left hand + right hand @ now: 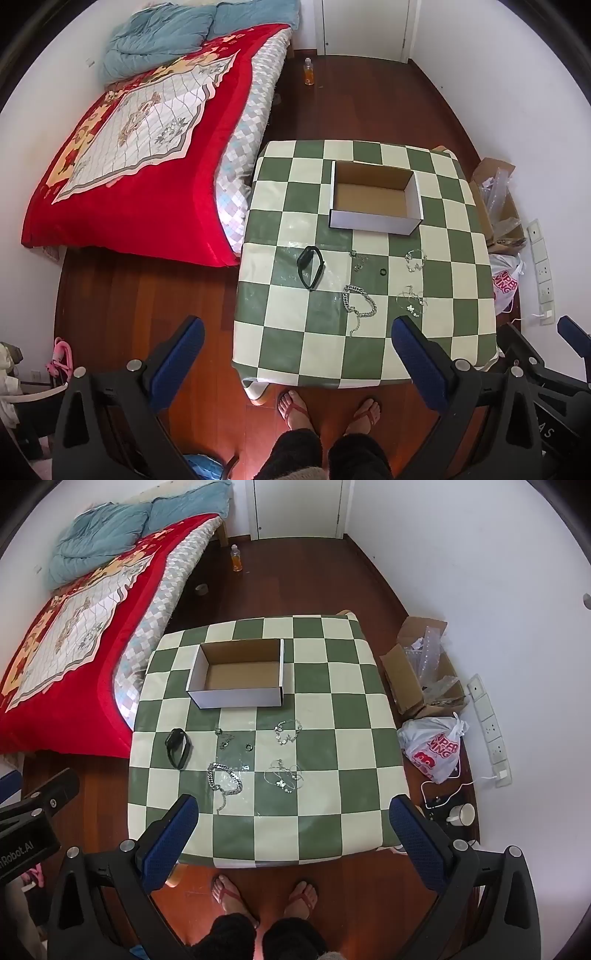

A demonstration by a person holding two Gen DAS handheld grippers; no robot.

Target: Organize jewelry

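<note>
A small worktop [332,709] covered in a green and cream checkered cloth carries the jewelry. On its far part sits an open white cardboard box [238,677] with a brown inside, empty, its long axis running left to right. Near the box, on the left, a black wristband [178,747] lies on its side, its long axis running near to far. To its right are a small silver chain piece [224,738], a small dark ring [249,746] and a silver bracelet [287,732] with round links. Nearer the person lies a chunky silver chain [224,780], looped, with a tail that points toward the near edge, and to its right a tangle of thin silver necklaces [283,775].

The left hand-held gripper [297,339] and the right hand-held gripper [293,816] both hover above the near part of the worktop, pointing steeply down, jaws spread wide with nothing between them.

A bed [66,635] with a red blanket stands to the left.
</note>
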